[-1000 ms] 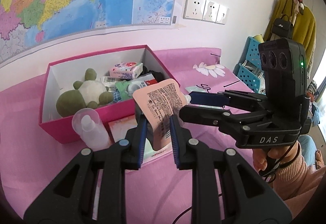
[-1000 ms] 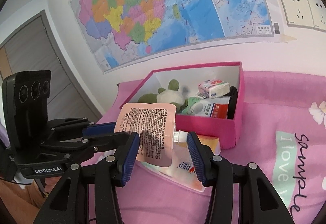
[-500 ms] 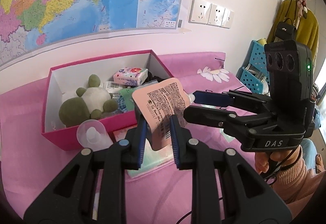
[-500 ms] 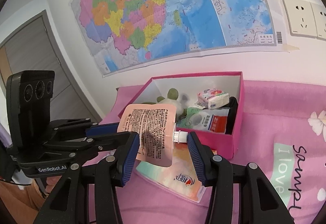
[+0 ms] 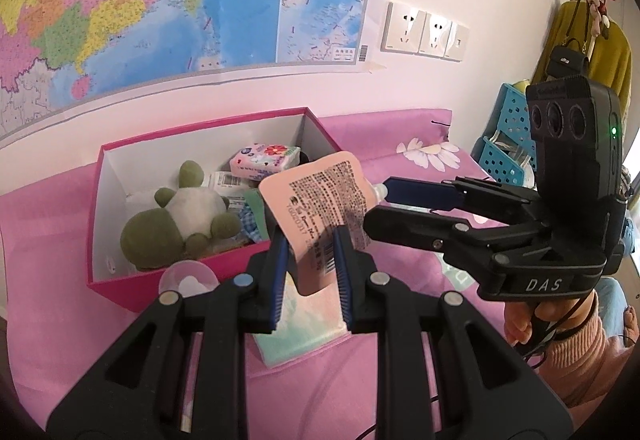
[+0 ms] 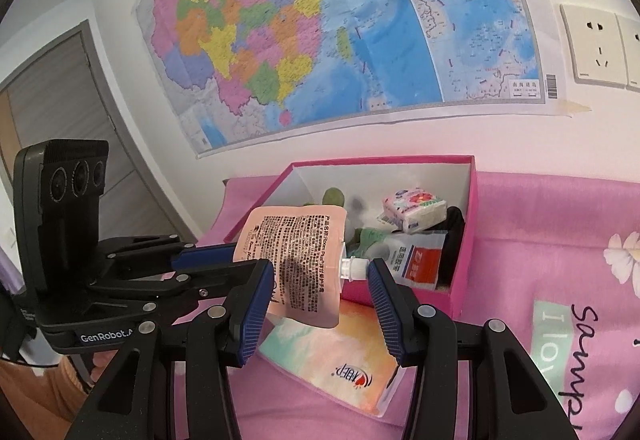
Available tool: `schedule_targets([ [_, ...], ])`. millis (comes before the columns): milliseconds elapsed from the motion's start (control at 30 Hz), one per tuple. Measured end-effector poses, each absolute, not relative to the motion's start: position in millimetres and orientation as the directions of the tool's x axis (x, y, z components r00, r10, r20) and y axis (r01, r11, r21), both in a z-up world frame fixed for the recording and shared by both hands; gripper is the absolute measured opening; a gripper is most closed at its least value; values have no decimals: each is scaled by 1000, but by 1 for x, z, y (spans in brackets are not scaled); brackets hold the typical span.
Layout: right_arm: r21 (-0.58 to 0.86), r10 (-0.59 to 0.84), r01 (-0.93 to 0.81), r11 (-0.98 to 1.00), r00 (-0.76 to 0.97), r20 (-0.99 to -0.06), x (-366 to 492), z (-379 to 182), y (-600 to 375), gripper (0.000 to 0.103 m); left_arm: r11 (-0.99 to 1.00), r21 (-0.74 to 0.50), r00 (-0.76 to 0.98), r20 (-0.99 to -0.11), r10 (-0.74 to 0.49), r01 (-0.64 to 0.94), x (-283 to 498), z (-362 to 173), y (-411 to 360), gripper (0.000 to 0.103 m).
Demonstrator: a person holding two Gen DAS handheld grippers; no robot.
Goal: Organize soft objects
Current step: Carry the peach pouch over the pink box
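1. The left gripper (image 5: 310, 264) is pinching the lower part of a pink spout pouch (image 5: 324, 207), both blue pads pressed flat on it. The pouch is held up in the air, tilted, in front of the pink box (image 5: 120, 280) and above the bedcover.
2. The right gripper (image 6: 320, 292) stands part spread. The pouch (image 6: 300, 252) lies between its pads, and its white spout (image 6: 352, 268) points at the right pad. Whether the spout tip touches that pad cannot be told; the left pad overlaps the pouch edge, contact unclear.
3. A hand (image 5: 532, 324) in a pink sleeve holds the right gripper's handle, largely covered by the gripper body.
4. Below the pouch a flat pastel packet (image 6: 340, 360) lies on the pink bedcover (image 6: 520, 224), partly hidden by the fingers of both grippers.
5. A clear rounded bottle (image 5: 188, 276) stands just in front of the box, cut off by the left gripper's frame.
6. Inside the open box: a green-and-white plush toy (image 5: 176, 215), a floral tissue pack (image 5: 264, 157), a white-and-red sachet (image 6: 416, 260) and a dark item at the right end, too shadowed to identify.
7. Behind, a wall map (image 6: 320, 31) and wall sockets (image 5: 424, 35). Blue baskets (image 5: 508, 143) and a yellow garment (image 5: 580, 51) sit at the frame's edge, distorted.
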State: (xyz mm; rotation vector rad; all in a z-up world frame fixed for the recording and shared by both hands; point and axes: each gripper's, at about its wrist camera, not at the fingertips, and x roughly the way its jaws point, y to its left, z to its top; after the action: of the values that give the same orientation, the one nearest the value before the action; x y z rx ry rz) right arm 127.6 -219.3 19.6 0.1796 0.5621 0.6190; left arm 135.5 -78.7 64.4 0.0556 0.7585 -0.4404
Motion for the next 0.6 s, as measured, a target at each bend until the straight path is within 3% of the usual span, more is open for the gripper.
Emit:
schedule_targets([
  [600,324,588,-491,809,671,-452,146,21,-218,50,914,-99,640,-684,-350,394,155,62,-78,25],
])
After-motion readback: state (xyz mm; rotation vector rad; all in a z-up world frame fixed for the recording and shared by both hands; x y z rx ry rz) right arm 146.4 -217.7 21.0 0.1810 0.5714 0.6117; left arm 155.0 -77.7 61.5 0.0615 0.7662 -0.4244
